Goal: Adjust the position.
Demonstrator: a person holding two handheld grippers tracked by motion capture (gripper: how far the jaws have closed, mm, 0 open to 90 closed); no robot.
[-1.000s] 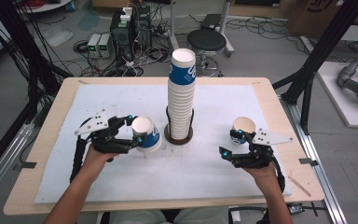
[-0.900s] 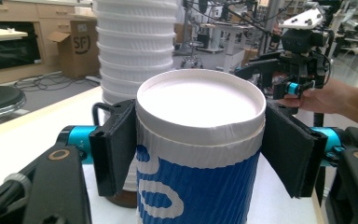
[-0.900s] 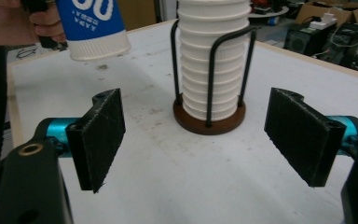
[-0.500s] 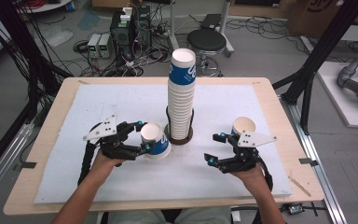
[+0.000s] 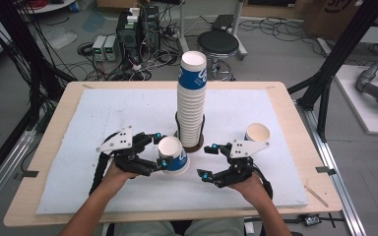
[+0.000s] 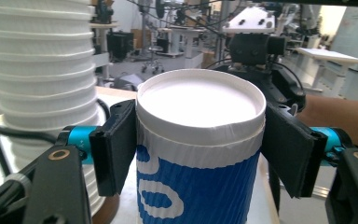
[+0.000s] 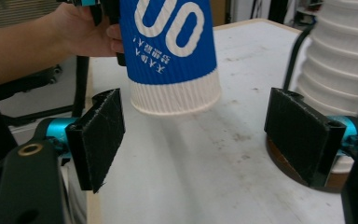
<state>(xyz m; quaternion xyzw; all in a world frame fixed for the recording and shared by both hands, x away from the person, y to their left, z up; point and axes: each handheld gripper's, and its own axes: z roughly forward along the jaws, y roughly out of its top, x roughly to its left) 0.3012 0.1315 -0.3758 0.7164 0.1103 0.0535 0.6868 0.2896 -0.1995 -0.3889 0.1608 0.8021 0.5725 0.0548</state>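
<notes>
A pale wooden table (image 5: pixel 285 98) with rounded corners carries a large white mat (image 5: pixel 128 113), matte and lightly scuffed with grey marks in the right gripper view. At the middle of the mat a tall stack of paper cups (image 5: pixel 192 103) rises from a dark round holder (image 5: pixel 193 145); the nested rims form tight white ridges, and the top cup shows a blue band with white lettering. The left gripper (image 5: pixel 158 150), black and angular with a grey three-cornered plate on top and cyan fittings, is clamped on a single blue-and-white cup (image 5: pixel 173 156) just in front and left of the stack. In the left gripper view this cup (image 6: pixel 200 154) sits upright between the flat black pads (image 6: pixel 114 144), each pressed to its side; its wall is finely ribbed, white near the rim and blue below, and the rolled rim is round and smooth. From the right gripper view the same cup (image 7: pixel 170 51) hangs clear above the mat, its ribbed white base band lifted off the surface. The right gripper (image 5: pixel 209 161) stands spread wide and empty, its rough, foam-like pads (image 7: pixel 100 135) well apart. Another cup (image 5: pixel 257 132), upright with a cream interior, stands on the mat to the right, apart from both grippers.
</notes>
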